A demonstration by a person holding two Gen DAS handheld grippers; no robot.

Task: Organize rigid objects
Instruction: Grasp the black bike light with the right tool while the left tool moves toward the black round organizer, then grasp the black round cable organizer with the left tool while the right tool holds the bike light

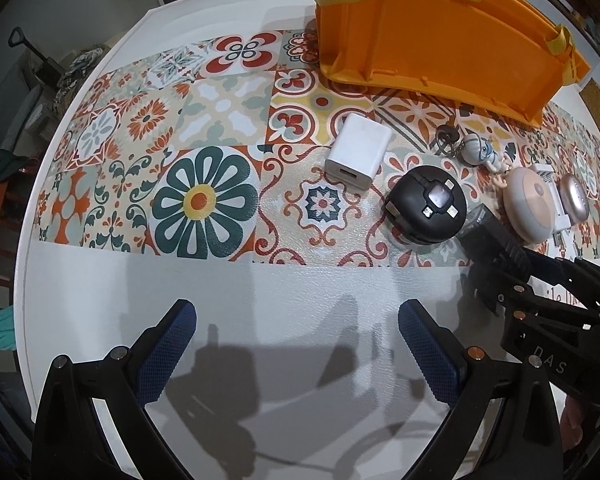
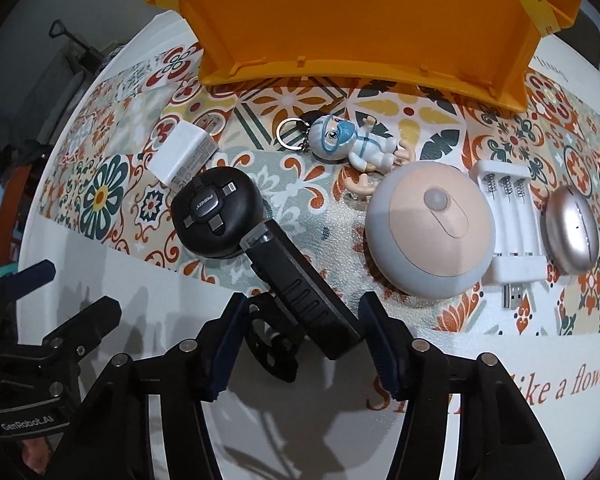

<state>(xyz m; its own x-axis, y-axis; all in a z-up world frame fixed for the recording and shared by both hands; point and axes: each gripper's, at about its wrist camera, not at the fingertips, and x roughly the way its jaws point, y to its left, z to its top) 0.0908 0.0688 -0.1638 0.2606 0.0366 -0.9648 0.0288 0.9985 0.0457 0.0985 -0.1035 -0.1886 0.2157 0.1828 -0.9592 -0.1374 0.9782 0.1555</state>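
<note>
Right gripper fingers straddle long black rectangular device, contact unclear; left gripper spread, holding nothing; device tip touches round black cable hub, below orange plastic bin

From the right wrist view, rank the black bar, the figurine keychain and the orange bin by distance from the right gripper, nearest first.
1. Black bar: between the jaws of the right gripper.
2. Figurine keychain: mid-table, ahead.
3. Orange bin: far edge, behind everything.

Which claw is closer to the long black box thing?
Right. The right gripper has the long black box lying between its open fingers. The left gripper is off to that box's left, over bare white table, holding nothing.
</note>
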